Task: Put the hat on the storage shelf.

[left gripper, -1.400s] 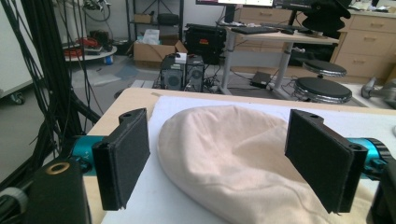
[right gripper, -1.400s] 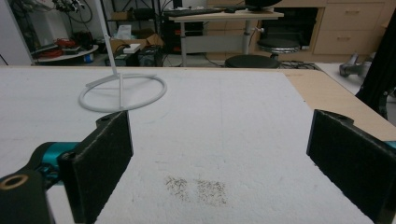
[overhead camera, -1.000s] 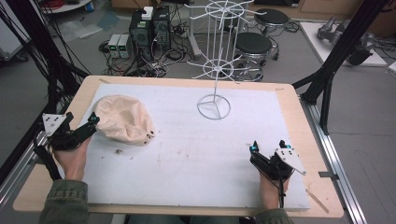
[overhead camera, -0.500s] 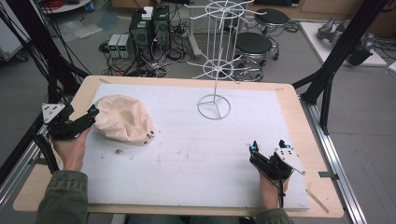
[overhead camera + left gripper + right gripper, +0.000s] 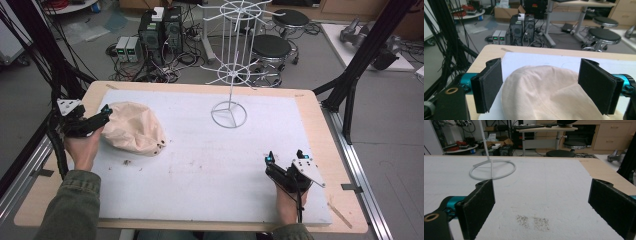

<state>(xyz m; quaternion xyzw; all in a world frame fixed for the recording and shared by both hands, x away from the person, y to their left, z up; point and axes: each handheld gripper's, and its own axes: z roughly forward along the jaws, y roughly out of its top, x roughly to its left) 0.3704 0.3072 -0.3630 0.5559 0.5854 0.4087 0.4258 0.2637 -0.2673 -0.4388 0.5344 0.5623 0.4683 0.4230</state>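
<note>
One white table (image 5: 210,165) carries everything, with bare wood showing at its edges. Toward its far side stands a white wire rack (image 5: 231,65) on a ring base, probably there for hanging headwear. At the left lies a beige cloth hat (image 5: 134,127), slumped on the surface. The left gripper (image 5: 102,116) sits at the hat's left edge, jaws spread wide; in the left gripper view the hat (image 5: 544,92) lies between them, apparently unclamped. The right gripper (image 5: 284,159) rests near the front right, jaws apart over bare table, well away from the hat.
</note>
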